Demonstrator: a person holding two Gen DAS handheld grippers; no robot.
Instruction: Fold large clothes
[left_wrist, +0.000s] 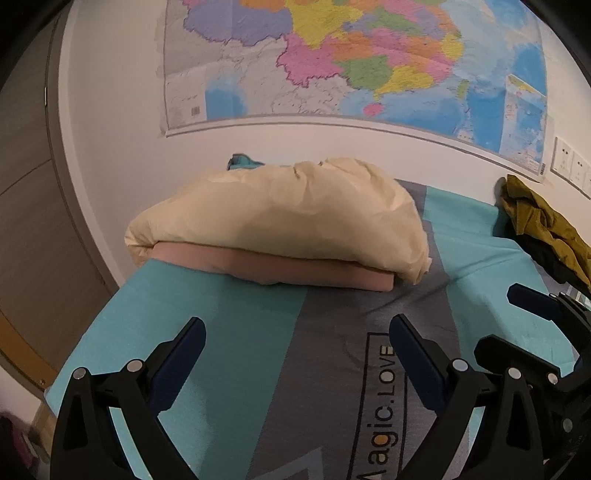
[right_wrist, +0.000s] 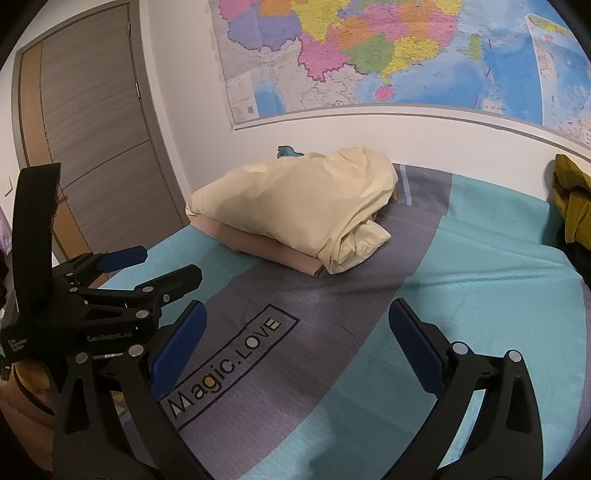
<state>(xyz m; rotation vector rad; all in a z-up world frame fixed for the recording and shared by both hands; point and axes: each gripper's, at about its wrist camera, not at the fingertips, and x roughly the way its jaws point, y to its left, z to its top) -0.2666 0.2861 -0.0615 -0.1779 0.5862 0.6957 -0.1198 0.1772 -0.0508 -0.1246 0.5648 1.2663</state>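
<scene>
A folded garment (left_wrist: 280, 218) lay atop another folded piece (left_wrist: 306, 271) on the bedsheet (left_wrist: 236, 332), at 12 o'clock; a crumpled jacket (left_wrist: 546, 229) sat at 2 o'clock, the wall map (left_wrist: 351, 62) behind.

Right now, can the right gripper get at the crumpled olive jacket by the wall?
Probably yes: the right gripper is open and empty, and only bare bedspread lies between it and the olive jacket.

The bed sheet (right_wrist: 480, 266) carries a boxed print (right_wrist: 229, 360) reading "Magic.LOVE" on its grey stripe; the same words (left_wrist: 384, 413) show in the left wrist view. The body of the left gripper (right_wrist: 147, 266) bears small white lettering, roughly "GenRobot.ai". The wall map (right_wrist: 388, 55) has print too small to read.
</scene>
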